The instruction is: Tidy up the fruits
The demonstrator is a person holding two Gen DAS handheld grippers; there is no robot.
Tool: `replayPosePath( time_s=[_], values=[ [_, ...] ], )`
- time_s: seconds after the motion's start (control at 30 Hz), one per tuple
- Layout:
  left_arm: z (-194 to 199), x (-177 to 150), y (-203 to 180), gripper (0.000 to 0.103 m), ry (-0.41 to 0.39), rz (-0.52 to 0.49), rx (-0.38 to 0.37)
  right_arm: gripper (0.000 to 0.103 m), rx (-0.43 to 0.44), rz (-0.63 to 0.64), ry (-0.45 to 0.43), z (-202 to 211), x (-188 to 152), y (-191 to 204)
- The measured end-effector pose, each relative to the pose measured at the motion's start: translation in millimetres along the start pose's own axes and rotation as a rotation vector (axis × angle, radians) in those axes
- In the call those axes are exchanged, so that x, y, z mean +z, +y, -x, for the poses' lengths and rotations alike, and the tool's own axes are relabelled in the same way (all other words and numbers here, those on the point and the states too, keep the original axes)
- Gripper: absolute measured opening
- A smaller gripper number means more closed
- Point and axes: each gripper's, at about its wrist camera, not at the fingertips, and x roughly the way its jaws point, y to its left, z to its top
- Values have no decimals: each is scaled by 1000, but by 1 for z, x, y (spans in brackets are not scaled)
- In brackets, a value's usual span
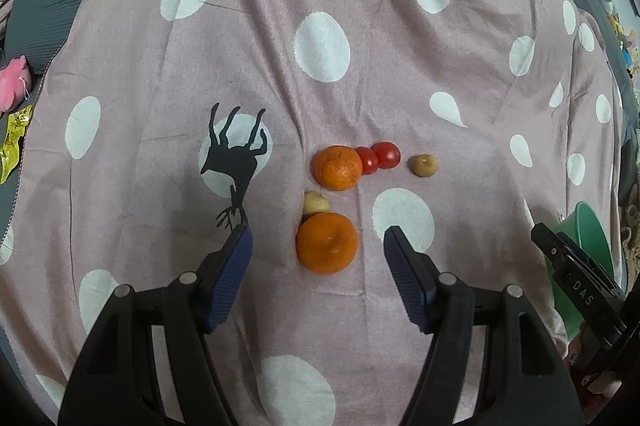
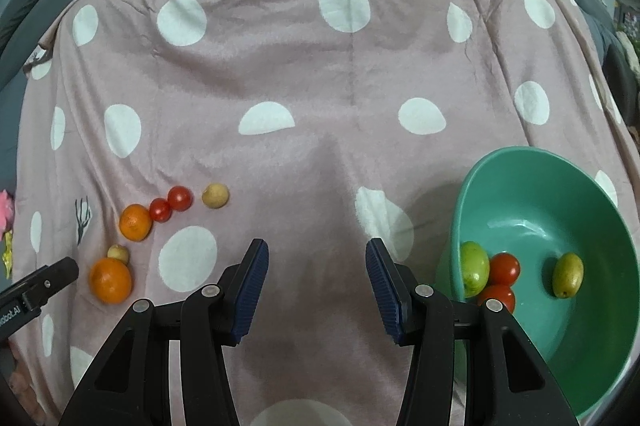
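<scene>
our left tongs (image 1: 318, 254) gape empty around the near orange (image 1: 327, 243); firm, round, it likely rolls, so we'd pinch its widest middle. right tongs (image 2: 317, 266) apart, empty.

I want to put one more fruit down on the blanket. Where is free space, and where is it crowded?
Free: the pink blanket between the pale round fruit and the green bowl, and all the cloth beyond the fruits. Crowded: the cluster around the near orange, far orange and two tomatoes.

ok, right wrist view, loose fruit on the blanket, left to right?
Near orange → far orange → smaller tomato → bigger tomato → far pale fruit. The pale fruit by the near orange overlaps it, so left out.
</scene>
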Motion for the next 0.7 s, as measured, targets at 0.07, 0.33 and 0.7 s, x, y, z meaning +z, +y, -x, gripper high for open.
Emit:
replayPosePath(
  time_s=[0.07, 0.33, 0.7],
  values=[
    [0, 0, 0, 68, 0, -2, 0, 51, 3, -1, 3, -1, 0, 0],
    [-1, -1, 0, 68, 0, 0, -3, 51, 17, -11, 7, -2, -1, 1],
    [-1, 0, -2, 68, 2, -11, -4, 51, 7, -21, 14, -2, -1, -2]
  ],
)
